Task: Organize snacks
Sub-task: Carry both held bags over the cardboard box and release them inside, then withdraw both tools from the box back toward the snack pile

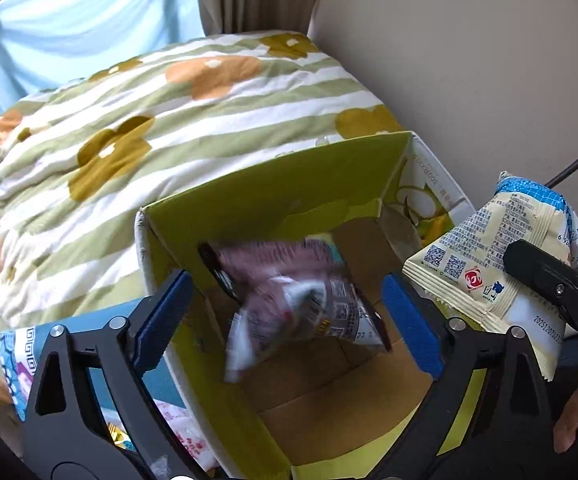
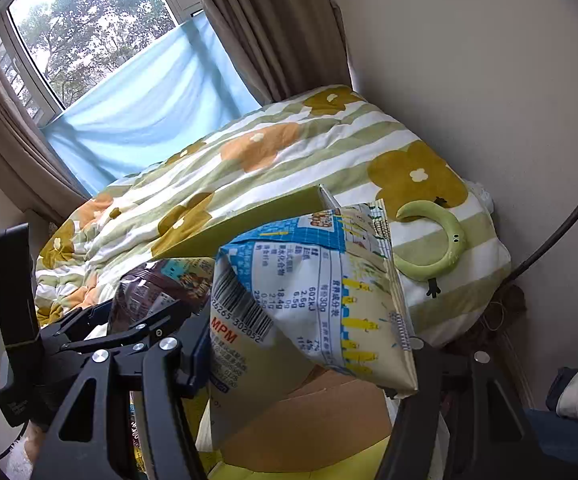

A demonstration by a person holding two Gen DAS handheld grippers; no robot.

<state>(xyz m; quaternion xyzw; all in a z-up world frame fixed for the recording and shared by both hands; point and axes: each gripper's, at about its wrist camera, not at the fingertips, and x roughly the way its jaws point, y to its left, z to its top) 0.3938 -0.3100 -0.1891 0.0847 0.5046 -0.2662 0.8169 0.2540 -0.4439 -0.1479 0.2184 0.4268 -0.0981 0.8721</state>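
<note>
An open cardboard box point(image 1: 273, 196) with yellow-green inner walls stands on the bed, right below my left gripper point(image 1: 287, 280). That gripper's blue pads point(image 1: 165, 320) stand wide apart. A blurred purple-brown snack bag point(image 1: 297, 308) hangs loose between and below them inside the box, and neither pad presses on it. My right gripper point(image 2: 309, 348) is shut on a cream and blue snack bag point(image 2: 317, 292), holding it over the box's right side. That cream bag point(image 1: 489, 264) also shows at the right edge of the left wrist view. The left gripper point(image 2: 141, 320) and purple bag point(image 2: 149, 288) appear in the right wrist view.
A striped flower quilt point(image 1: 169, 120) covers the bed behind the box. A green ring-shaped item point(image 2: 437, 248) lies on the pillow by the wall. A blue box point(image 1: 101, 320) and more snack packets lie left of the cardboard box. A dark cable point(image 2: 561, 232) runs along the wall.
</note>
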